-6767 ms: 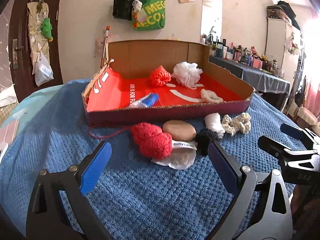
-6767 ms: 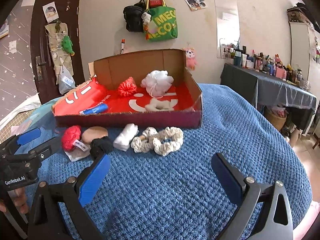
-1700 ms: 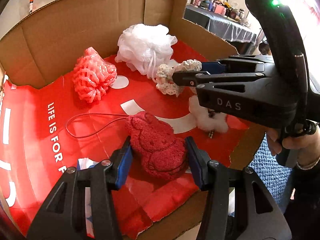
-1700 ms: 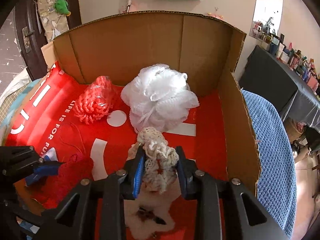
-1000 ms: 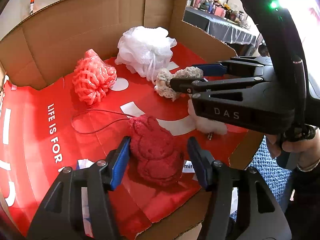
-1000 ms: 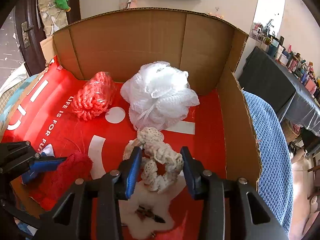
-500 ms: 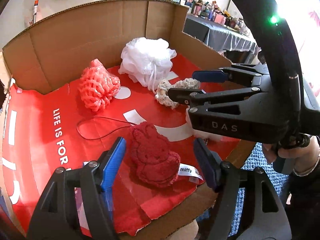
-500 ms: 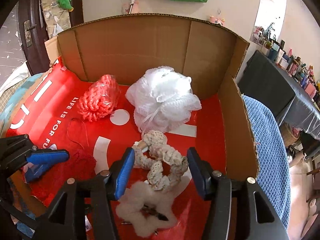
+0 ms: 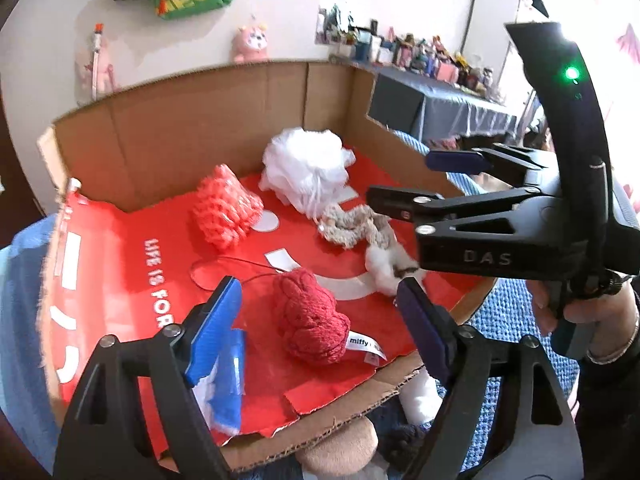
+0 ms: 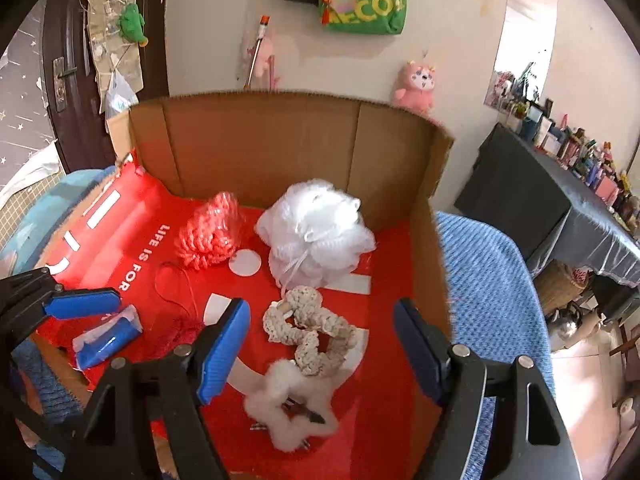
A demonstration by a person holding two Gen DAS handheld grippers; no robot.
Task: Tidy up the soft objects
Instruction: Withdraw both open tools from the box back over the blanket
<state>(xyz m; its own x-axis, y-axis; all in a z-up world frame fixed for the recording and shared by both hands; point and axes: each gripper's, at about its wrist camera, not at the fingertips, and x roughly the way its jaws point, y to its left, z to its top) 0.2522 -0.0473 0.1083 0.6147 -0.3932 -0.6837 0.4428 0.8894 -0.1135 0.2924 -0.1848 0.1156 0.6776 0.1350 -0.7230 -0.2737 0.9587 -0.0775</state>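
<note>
Both tongs released, empty. Red plush [image 9: 310,322] and crochet scrunchie [image 10: 310,330] lie in the box [image 10: 256,140]. Remaining soft items, tan pad [image 9: 340,446] among them, sit on the bed below the box's front edge, directly under left tongs [image 9: 320,312]. Left is nearer, my guess for the next pick.

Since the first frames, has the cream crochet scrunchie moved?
Yes. The cream crochet scrunchie lay on the blue blanket in front of the cardboard box; now it rests inside, on the red lining just before the white bath pouf.
</note>
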